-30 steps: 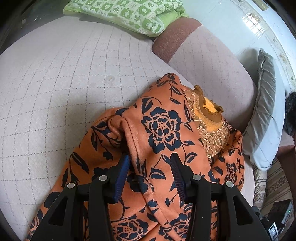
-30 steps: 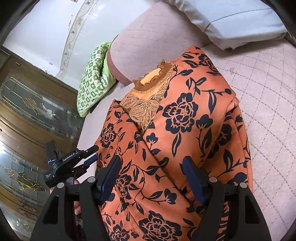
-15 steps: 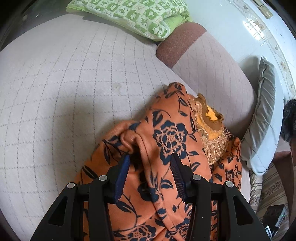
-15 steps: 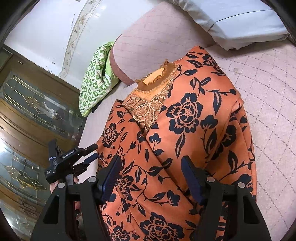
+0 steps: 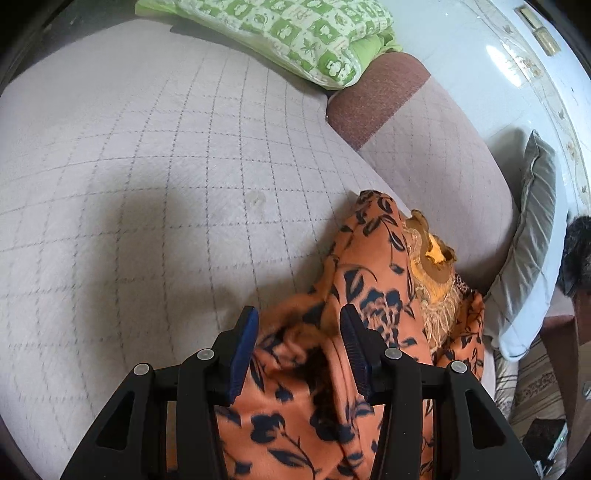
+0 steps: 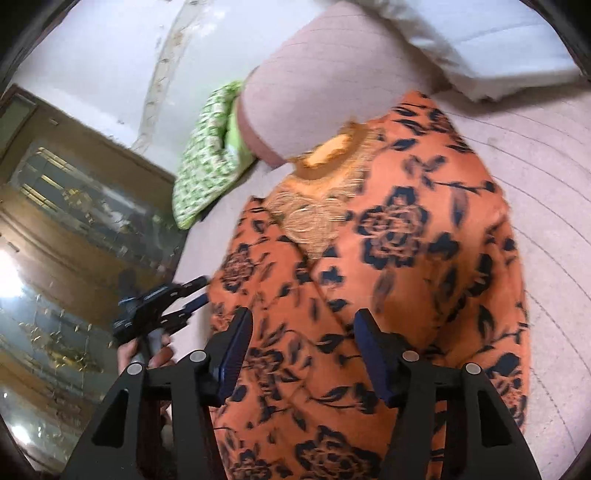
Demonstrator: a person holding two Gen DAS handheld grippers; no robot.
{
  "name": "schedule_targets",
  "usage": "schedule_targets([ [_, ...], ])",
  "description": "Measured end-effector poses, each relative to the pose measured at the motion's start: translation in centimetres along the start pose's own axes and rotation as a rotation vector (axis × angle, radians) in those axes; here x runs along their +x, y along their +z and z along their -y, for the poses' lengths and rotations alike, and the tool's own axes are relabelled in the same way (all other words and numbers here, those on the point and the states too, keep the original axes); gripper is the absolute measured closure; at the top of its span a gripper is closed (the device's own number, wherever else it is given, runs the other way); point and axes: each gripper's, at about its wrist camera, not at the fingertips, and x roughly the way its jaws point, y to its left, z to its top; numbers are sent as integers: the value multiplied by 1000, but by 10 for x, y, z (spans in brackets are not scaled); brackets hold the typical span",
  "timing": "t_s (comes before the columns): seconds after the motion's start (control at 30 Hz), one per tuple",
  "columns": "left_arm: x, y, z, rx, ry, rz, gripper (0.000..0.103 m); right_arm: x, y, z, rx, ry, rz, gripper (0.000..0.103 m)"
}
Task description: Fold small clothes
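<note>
An orange garment (image 5: 369, 266) with dark blue flowers and a lace collar (image 5: 436, 258) lies on the quilted bed cover (image 5: 129, 184). My left gripper (image 5: 299, 343) stands open at the garment's left edge. A bunched fold of the cloth shows between its blue pads, and I see no pinch on it. In the right wrist view the left gripper (image 6: 201, 293) points at the garment (image 6: 406, 240) from the bed's side, held in a hand (image 6: 147, 354). My right gripper (image 6: 304, 350) is open over the lower middle of the cloth, below the collar (image 6: 332, 155).
A green patterned pillow (image 5: 303, 33) lies at the head of the bed. A pinkish bolster (image 5: 424, 147) runs behind the garment, with a grey and white pillow (image 5: 532, 258) beyond it. A wooden cabinet with glass doors (image 6: 55, 221) stands beside the bed.
In the left view the garment has slid down and right, more bare bed shows, and the bunched fold now sits between the fingers. The right jaws have narrowed slightly; its view is now blurred.
</note>
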Motion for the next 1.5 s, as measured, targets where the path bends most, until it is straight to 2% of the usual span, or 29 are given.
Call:
schedule_targets([
  [0.07,7,8,-10,-27,-17,-11,57,20,13,-7,2,56,-52,39],
  [0.23,31,23,-42,-158,-100,-62,56,95,57,-23,-36,28,-154,39],
  [0.33,49,41,-38,-171,-162,-111,56,139,81,-28,-32,14,-185,39],
  [0.43,78,53,-27,-135,-208,-200,55,183,95,-28,19,28,-221,40],
  [0.5,88,57,-24,-125,-219,-187,56,213,98,-24,49,-12,-243,40],
  [0.57,90,58,-26,-116,-244,-179,58,240,96,-21,66,-22,-281,49],
  [0.6,91,55,-27,-105,-236,-179,73,244,95,-21,55,-37,-281,64],
  [0.63,94,55,-26,-93,-235,-199,94,246,93,-22,47,-58,-279,92],
  [0.67,98,54,-24,-89,-256,-233,94,247,91,-23,53,-57,-288,97],
  [0.7,96,53,-20,-86,-259,-223,95,243,90,-23,65,-22,-281,97],
  [0.77,83,56,-9,-41,-266,-177,96,226,91,-27,54,-25,-232,98],
  [0.87,46,65,5,10,-302,-65,99,205,99,-33,40,-15,-178,98],
  [0.9,31,67,8,23,-315,-25,103,200,102,-35,33,-7,-168,98],
  [0.97,13,68,16,82,-244,49,103,195,104,-42,5,-15,-152,98],
  [1.0,6,67,22,149,-149,116,103,197,103,-44,1,-32,-159,98],
  [1.03,10,67,24,196,-88,137,103,201,102,-44,-7,-75,-164,97],
  [1.07,24,68,19,177,-55,99,103,208,101,-43,-14,-113,-174,97],
  [1.1,38,69,11,124,-75,37,103,217,98,-40,-12,-140,-197,92],
  [1.13,49,68,2,73,-118,-15,103,224,95,-35,6,-159,-228,91],
  [1.17,54,68,-2,51,-133,-33,103,224,93,-31,36,-146,-251,91],
  [1.2,56,66,-1,63,-120,-28,102,213,93,-27,69,-93,-231,90],
  [1.27,53,64,13,125,-108,-19,96,180,95,-28,89,-36,-170,78],
  [1.3,51,59,23,147,-112,-13,87,155,94,-30,89,-29,-128,60],
  [1.33,48,55,32,172,-115,-4,73,131,92,-31,86,-28,-90,42],
  [1.4,35,47,41,204,-90,15,57,83,86,-33,67,-53,-25,36],
  [1.5,25,36,55,258,-63,22,48,21,71,-17,85,-117,21,36],
])
